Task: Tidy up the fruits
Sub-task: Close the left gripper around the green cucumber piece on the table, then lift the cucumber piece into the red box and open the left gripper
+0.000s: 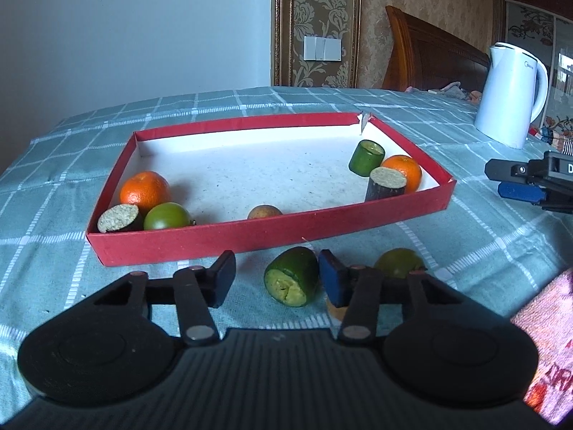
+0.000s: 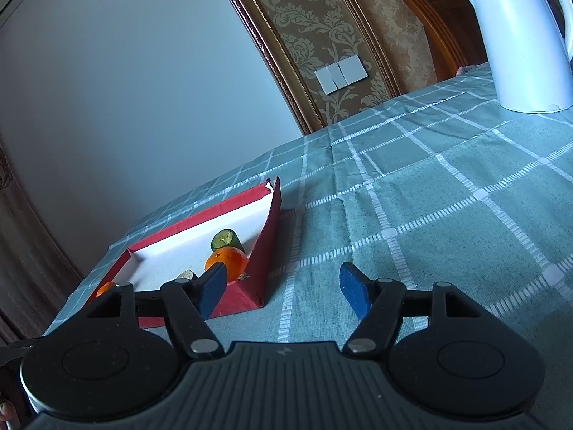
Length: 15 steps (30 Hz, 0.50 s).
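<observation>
Left wrist view, lower centre: a cut green fruit piece [image 1: 292,276] lies on its side on the checked tablecloth [image 1: 465,222], pale cut face toward the camera, just in front of the red tray [image 1: 272,231]. It sits between the fingers of the left hand-held gripper [image 1: 276,279]; the blue pad [image 1: 331,279] on the right of it looks to touch its skin, while the dark pad [image 1: 225,279] on the left stands clear with cloth showing in the gap, so the jaws are not yet pinching it. Behind the right finger rests a whole green fruit [image 1: 399,261], partly hidden. Inside the tray's white floor, at the left end, an orange [image 1: 144,191], a green round fruit [image 1: 167,215] and a dark cut piece [image 1: 118,218] huddle together; a small brown fruit [image 1: 264,212] sits near the front wall at centre; at the right end a green cut cylinder [image 1: 366,157], a second orange [image 1: 403,172] and another dark cut piece [image 1: 386,183] cluster (the far right corner of the tray is torn). A white kettle [image 1: 510,96] stands at the upper right on the worktop. In the right wrist view, the right hand-held gripper [image 2: 283,292] is spread wide over bare cloth beside the tray's corner, nothing between its blue pads.
</observation>
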Available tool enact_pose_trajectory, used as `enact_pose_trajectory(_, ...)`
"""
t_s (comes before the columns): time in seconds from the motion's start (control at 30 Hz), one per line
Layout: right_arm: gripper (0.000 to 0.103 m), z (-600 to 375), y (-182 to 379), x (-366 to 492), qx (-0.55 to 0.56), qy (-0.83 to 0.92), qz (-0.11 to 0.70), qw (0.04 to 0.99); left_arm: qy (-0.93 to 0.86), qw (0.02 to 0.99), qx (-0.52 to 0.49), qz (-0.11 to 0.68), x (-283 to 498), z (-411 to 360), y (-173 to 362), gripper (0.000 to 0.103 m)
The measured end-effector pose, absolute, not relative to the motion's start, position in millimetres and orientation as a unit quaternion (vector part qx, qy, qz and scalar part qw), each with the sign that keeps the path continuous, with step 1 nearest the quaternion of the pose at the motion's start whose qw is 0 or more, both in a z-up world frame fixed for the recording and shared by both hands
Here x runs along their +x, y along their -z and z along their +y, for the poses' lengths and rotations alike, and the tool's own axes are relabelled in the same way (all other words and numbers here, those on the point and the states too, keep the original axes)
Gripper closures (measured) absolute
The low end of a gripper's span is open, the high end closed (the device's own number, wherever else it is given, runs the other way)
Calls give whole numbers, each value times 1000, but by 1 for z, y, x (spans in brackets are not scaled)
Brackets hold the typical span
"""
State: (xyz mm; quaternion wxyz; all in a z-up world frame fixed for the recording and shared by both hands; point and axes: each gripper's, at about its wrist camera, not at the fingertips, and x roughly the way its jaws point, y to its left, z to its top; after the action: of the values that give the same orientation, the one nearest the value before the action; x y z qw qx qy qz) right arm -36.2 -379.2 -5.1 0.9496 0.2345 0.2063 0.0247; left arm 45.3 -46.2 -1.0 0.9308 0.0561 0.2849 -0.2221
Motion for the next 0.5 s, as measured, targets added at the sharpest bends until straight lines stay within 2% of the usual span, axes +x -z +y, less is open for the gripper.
enact_pose_trajectory(0.07,31,-380,5,-36,236,-23,205,950,239,926,39,290,46,-44,1,75)
enact_pose_trajectory(0.5,31,-382,6,-35,241,-22,204,948,207,947,42,242,33,-41,-15,75)
